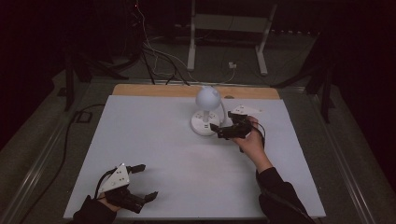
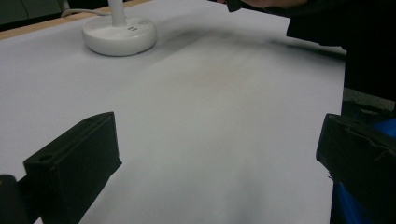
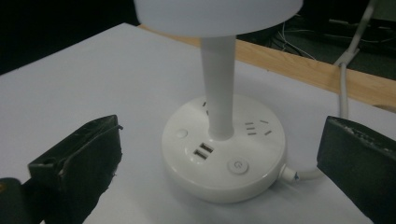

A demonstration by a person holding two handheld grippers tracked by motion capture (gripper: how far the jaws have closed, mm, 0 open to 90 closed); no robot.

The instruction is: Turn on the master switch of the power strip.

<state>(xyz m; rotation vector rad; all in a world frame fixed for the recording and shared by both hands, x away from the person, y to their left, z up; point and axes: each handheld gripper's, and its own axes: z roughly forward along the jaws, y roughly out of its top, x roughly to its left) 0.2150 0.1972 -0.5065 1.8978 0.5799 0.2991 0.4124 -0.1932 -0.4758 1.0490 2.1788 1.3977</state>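
At the near edge of the white tabletop (image 1: 154,154), the left gripper (image 1: 140,183) is held low by the person's left hand (image 1: 108,204), with its grey three-cornered plate on top. Its jaws are spread wide and nothing is held or touched by them; in the left gripper view, bare tabletop is seen between the two black jaws, and the lamp's base lies far off at the upper left.

Farther across, toward the middle of the far half of the tabletop, the right gripper (image 1: 215,129) is held by the right hand (image 1: 251,138), whose dark sleeve (image 1: 280,198) comes in from the near right corner. Its jaws are also released and wide apart, pointed at the round base (image 3: 224,151) of the white desk lamp (image 1: 206,112) and just beside it. In the right gripper view, the base is framed between the jaws without being touched by either. Two USB ports, a power button (image 3: 237,166) and socket slots are seen on the base, the stem rises from its middle, and a white cable (image 3: 343,93) leaves its right side.

Beyond the lamp, the tabletop's wooden edge (image 1: 154,89) is seen.
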